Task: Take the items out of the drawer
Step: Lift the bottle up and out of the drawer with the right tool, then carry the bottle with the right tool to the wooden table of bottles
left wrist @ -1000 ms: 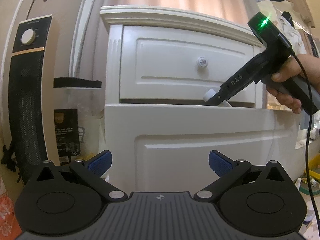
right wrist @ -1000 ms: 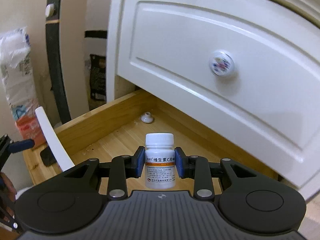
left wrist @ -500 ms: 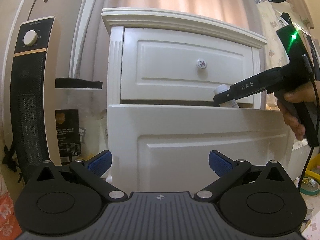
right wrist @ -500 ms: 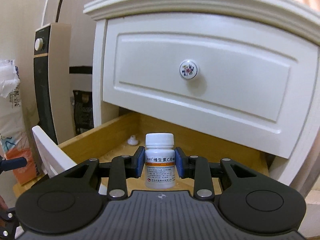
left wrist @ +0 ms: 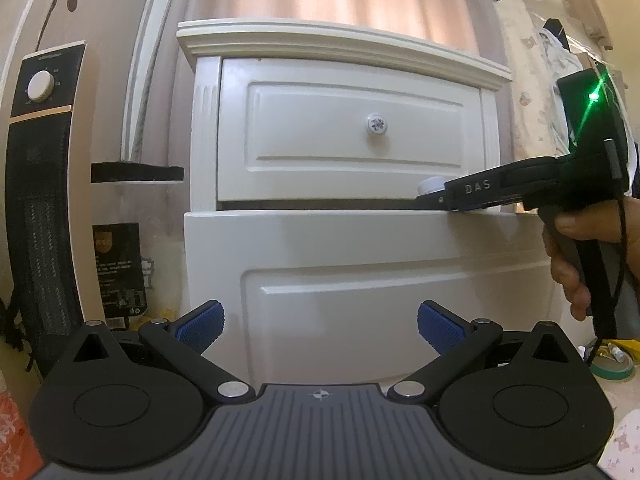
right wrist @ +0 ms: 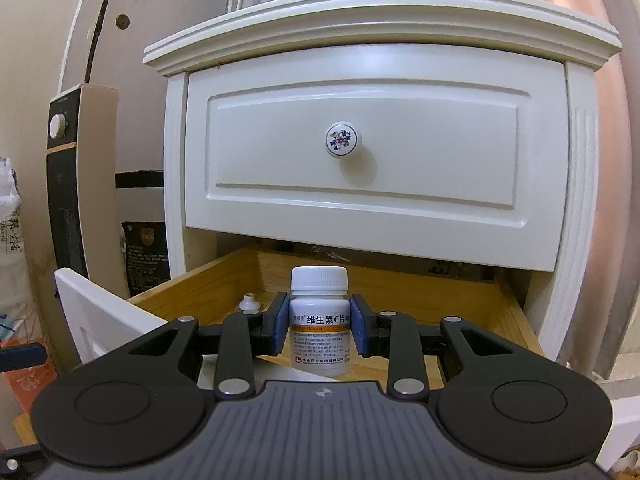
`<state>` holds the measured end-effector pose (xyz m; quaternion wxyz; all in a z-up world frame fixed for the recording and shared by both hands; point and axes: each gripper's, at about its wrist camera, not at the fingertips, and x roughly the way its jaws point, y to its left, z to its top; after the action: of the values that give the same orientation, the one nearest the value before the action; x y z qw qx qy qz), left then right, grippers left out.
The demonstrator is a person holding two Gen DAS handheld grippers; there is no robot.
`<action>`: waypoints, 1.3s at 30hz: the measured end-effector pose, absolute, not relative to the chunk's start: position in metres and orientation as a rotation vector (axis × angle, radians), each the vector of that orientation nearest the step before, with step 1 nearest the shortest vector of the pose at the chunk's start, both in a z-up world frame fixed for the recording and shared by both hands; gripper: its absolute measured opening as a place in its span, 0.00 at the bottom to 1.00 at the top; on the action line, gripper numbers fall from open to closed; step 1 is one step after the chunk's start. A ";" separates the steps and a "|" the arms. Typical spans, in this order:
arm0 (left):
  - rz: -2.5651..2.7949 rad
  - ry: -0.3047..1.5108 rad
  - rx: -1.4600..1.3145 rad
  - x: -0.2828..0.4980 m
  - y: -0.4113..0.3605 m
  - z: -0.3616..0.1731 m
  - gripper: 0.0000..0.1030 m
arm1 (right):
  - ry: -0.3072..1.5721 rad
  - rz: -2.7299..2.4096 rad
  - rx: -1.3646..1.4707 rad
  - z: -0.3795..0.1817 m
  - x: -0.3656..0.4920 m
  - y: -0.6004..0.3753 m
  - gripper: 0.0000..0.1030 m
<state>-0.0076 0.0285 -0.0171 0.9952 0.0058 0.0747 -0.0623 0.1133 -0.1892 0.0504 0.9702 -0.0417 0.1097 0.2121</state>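
My right gripper [right wrist: 319, 330] is shut on a white pill bottle [right wrist: 319, 328] with a white cap and holds it upright above the open lower drawer [right wrist: 400, 292] of a white nightstand. In the left wrist view the right gripper [left wrist: 430, 196] shows at the right, level with the drawer's top edge, the bottle cap [left wrist: 431, 186] peeking above it. My left gripper [left wrist: 319, 322] is open and empty, in front of the pulled-out drawer front [left wrist: 360, 252]. A small white knob piece [right wrist: 249, 302] lies on the drawer's wooden floor.
The shut upper drawer has a flowered knob [right wrist: 341, 140]. A black tower heater [left wrist: 38, 184] stands left of the nightstand. A green tape roll [left wrist: 612, 366] lies on the floor at the right. A curtain hangs behind.
My right gripper has lifted the bottle up and back out of the drawer, levelling out. The left gripper has drawn back a little and stays open.
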 end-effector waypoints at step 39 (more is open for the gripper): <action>-0.173 0.150 0.013 -0.025 0.018 -0.017 1.00 | 0.115 0.347 0.016 0.051 0.073 -0.220 0.31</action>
<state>-0.0254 0.0184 -0.0174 0.9934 0.0066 0.0749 -0.0862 0.0735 -0.2205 0.0513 0.9833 0.0080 0.0572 0.1725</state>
